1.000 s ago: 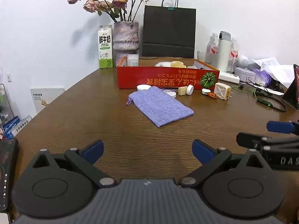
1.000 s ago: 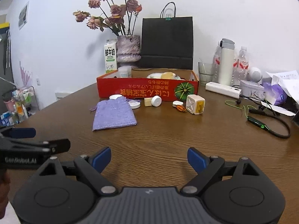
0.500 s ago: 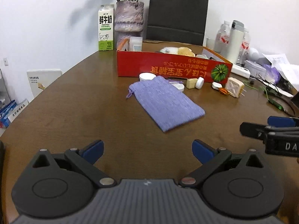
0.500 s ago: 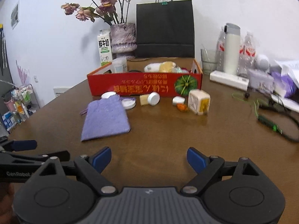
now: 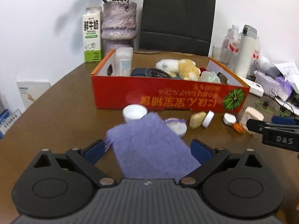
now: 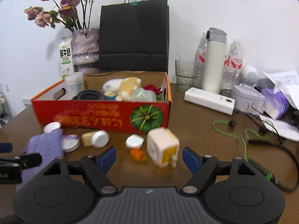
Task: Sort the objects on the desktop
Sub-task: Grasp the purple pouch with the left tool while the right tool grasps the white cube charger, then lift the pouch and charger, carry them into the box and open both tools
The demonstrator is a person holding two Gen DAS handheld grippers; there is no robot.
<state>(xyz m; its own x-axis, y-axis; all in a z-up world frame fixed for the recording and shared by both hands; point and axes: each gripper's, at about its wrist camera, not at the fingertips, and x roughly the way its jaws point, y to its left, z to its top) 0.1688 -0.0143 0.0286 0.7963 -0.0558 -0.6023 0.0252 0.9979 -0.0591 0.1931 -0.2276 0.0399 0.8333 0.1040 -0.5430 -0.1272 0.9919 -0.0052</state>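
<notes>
A purple knitted pouch (image 5: 149, 145) lies flat on the brown table (image 5: 61, 123), between the fingers of my open left gripper (image 5: 147, 151); the pads do not touch it. In front of the red cardboard box (image 5: 168, 97) lie a white cap (image 5: 134, 111), a round tin (image 5: 176, 125) and a yellow block (image 5: 197, 119). My right gripper (image 6: 149, 156) is closing. A white and yellow cube (image 6: 162, 147) and a small orange item (image 6: 137, 154) sit between its fingers, untouched. The box (image 6: 101, 115) holds a plush toy (image 6: 123, 87) and other items.
Behind the box stand a black paper bag (image 6: 133, 37), a vase of dried flowers (image 6: 85, 46) and a milk carton (image 6: 65, 57). At right are a glass (image 6: 184, 74), a white flask (image 6: 214, 63), bottles, a power bank (image 6: 209, 100) and green and black cables (image 6: 248, 134).
Both grippers have moved forward toward the box. The pouch now lies between the left fingers. The right jaws have narrowed, with the cube between them.
</notes>
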